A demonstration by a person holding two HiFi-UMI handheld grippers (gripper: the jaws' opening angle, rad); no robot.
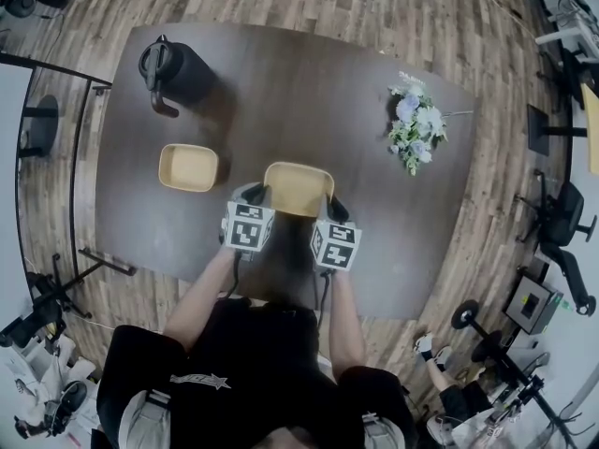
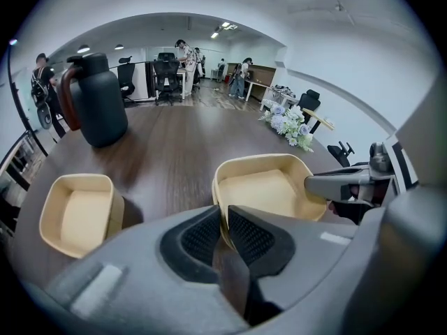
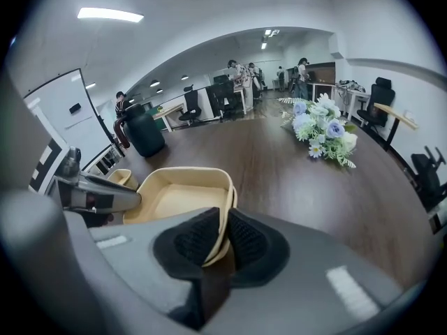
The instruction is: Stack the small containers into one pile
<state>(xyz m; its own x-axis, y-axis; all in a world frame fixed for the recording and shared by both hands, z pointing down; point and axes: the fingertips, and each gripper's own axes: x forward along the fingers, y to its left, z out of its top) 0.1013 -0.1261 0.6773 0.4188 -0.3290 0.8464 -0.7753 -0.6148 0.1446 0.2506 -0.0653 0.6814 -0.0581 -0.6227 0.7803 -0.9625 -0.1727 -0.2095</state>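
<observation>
A beige rectangular container (image 1: 299, 187) is held over the dark table between both grippers. My left gripper (image 1: 251, 197) is shut on its left rim, the rim pinched between the pads (image 2: 225, 237). My right gripper (image 1: 334, 212) is shut on its right rim, which runs between the pads (image 3: 218, 241). In the right gripper view the rim (image 3: 230, 208) looks doubled, as if two containers sit nested. A second beige container (image 1: 188, 167) rests on the table to the left, seen also in the left gripper view as a container (image 2: 75, 213) apart from the held one (image 2: 267, 190).
A black jug (image 1: 170, 71) stands at the table's far left corner. A bunch of blue and white flowers (image 1: 416, 124) lies at the right. Office chairs (image 1: 566, 221) and equipment stand on the wooden floor around the table (image 1: 299, 92).
</observation>
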